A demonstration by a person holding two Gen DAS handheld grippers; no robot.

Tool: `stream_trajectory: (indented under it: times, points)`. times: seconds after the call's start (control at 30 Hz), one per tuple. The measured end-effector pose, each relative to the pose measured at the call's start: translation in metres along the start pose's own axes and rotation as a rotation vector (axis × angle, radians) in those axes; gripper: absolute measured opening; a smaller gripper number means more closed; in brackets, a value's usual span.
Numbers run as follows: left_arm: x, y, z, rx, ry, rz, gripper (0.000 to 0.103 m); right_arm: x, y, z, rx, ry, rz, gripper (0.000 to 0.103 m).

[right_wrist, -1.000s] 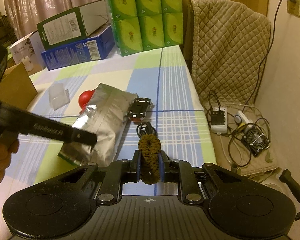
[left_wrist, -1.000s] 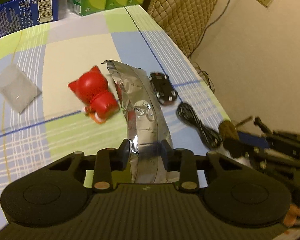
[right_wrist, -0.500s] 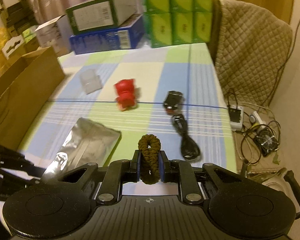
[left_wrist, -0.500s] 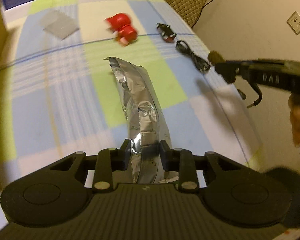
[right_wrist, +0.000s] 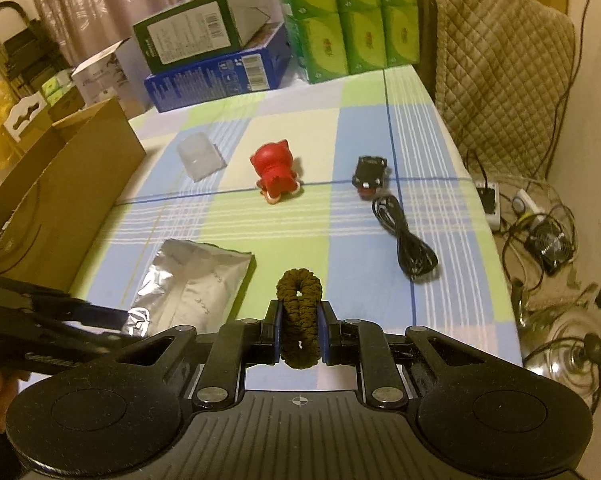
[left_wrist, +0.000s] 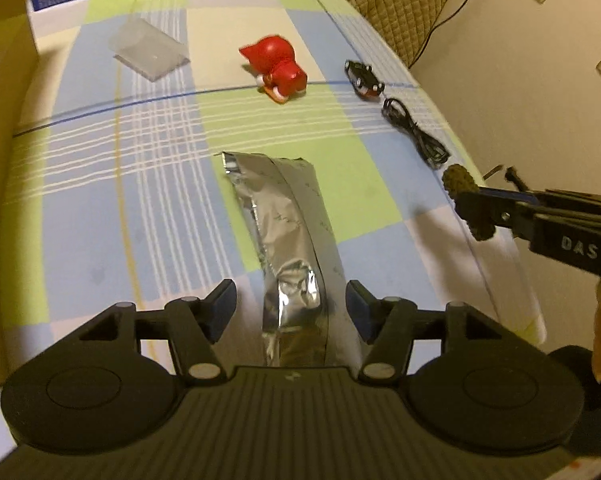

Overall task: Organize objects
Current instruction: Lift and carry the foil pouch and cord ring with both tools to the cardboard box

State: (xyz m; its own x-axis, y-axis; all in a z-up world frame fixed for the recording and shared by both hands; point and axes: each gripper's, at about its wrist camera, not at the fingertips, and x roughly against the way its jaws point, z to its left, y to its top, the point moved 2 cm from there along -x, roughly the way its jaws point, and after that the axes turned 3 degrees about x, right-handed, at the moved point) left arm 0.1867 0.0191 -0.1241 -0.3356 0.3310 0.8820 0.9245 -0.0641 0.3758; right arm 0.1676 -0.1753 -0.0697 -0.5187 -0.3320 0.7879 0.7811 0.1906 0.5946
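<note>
The left gripper point(left_wrist: 286, 306) has its fingers spread apart, with the silver foil pouch point(left_wrist: 288, 240) lying between them on the checked tablecloth point(left_wrist: 100, 184); its near end is hidden behind the gripper body. The right gripper point(right_wrist: 299, 330) is clamped on a brown braided loop point(right_wrist: 299, 312), held level above the table's near edge (a fingertip shows at the left view's right margin, the hand itself cut off). Farther out lie a coiled black cable point(right_wrist: 406, 240), a small black toy car point(right_wrist: 370, 176), a red figurine point(right_wrist: 274, 176) on its side and a clear plastic case point(right_wrist: 200, 156). Only the right view shows the open cardboard box point(right_wrist: 60, 200) fully, beside the table's left edge, and the stacked cartons point(right_wrist: 216, 56) behind.
</note>
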Motion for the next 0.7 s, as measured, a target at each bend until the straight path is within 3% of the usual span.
stream_trajectory:
  times: [0.47, 0.7]
  points:
    - [-0.034, 0.003, -0.022, -0.058, 0.092, 0.035, 0.056, -0.016, -0.012, -0.006, -0.045, -0.026, 0.002, 0.014]
    - [-0.03, -0.001, -0.024, -0.099, 0.083, 0.069, 0.038, -0.011, -0.018, 0.0, -0.047, -0.019, -0.002, 0.014]
